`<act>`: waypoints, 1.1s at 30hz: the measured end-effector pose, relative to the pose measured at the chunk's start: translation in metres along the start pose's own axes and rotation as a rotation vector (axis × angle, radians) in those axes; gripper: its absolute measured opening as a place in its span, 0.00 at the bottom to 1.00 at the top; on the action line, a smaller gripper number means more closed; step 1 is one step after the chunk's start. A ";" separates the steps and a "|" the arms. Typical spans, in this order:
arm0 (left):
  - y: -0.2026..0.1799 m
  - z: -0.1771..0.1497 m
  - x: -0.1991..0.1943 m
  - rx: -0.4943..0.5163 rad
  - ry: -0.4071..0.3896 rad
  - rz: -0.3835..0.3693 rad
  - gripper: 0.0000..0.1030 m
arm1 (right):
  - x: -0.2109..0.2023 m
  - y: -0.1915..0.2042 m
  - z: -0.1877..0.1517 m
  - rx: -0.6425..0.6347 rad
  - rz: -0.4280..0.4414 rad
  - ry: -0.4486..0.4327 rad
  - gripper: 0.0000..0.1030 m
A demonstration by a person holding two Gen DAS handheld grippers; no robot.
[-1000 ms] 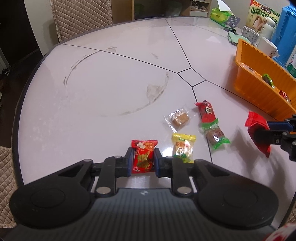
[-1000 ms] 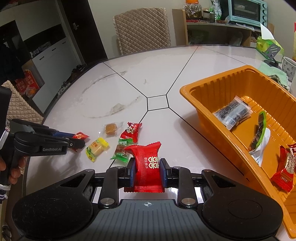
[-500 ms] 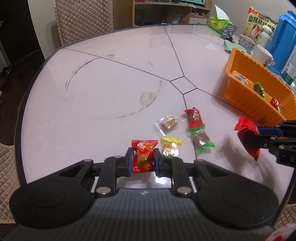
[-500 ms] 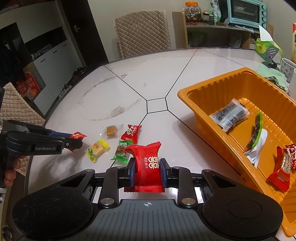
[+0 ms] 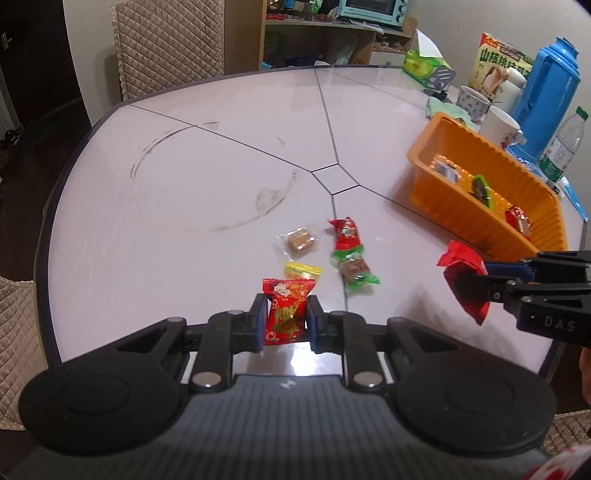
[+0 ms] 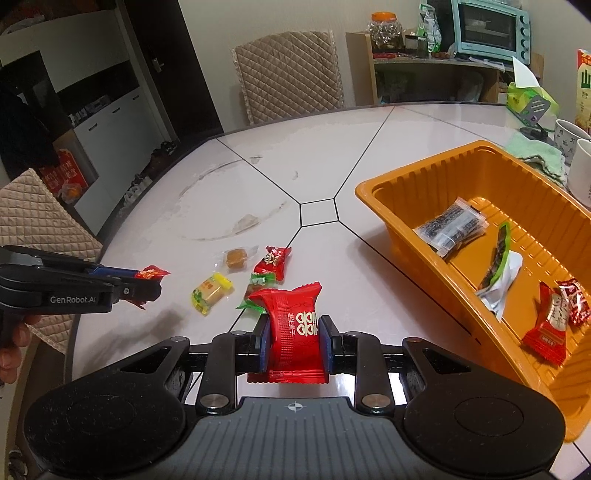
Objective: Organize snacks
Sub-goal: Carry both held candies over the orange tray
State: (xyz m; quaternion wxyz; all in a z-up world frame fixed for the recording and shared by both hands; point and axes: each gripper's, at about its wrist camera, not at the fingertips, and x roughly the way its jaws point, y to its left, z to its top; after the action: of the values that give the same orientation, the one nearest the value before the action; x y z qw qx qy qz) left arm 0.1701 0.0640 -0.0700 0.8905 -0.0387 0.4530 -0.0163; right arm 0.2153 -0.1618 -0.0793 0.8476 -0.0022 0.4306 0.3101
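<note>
My left gripper [image 5: 286,314] is shut on a small red snack packet [image 5: 288,310], held above the table's near edge. My right gripper [image 6: 293,332] is shut on a larger red packet [image 6: 293,328], held above the table left of the orange tray [image 6: 388,195]. The tray holds several packets: a clear black-printed one [image 6: 452,229], a green-edged one [image 6: 498,254] and two red ones [image 6: 554,317]. On the table lie a yellow packet [image 5: 301,271], a clear packet with a brown sweet [image 5: 297,240], a red packet [image 5: 345,234] and a green packet [image 5: 354,271].
Behind the tray [image 5: 480,214] stand two mugs [image 5: 498,129], a blue thermos [image 5: 550,96], a water bottle [image 5: 563,147], a snack box [image 5: 498,62] and a green cloth [image 6: 535,155]. Quilted chairs [image 6: 291,74] ring the round table. A shelf with a toaster oven [image 6: 487,29] stands behind.
Both grippers have risen and drawn back with their packets still gripped. The loose snacks on the table have not moved.
</note>
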 end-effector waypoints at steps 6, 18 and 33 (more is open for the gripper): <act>-0.017 -0.004 -0.013 0.012 -0.013 -0.027 0.19 | -0.016 0.000 -0.008 0.008 -0.004 -0.005 0.27; -0.059 0.001 -0.023 0.077 -0.028 -0.084 0.19 | -0.050 -0.011 -0.023 0.045 -0.040 -0.028 0.27; -0.138 0.030 -0.015 0.218 -0.060 -0.210 0.19 | -0.106 -0.051 -0.035 0.148 -0.156 -0.092 0.27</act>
State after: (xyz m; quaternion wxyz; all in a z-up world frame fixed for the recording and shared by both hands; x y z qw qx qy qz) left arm 0.1860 -0.0711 -0.0286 0.8959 0.0107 0.4153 -0.1573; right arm 0.1707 -0.2682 -0.0376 0.8858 0.0411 0.4115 0.2105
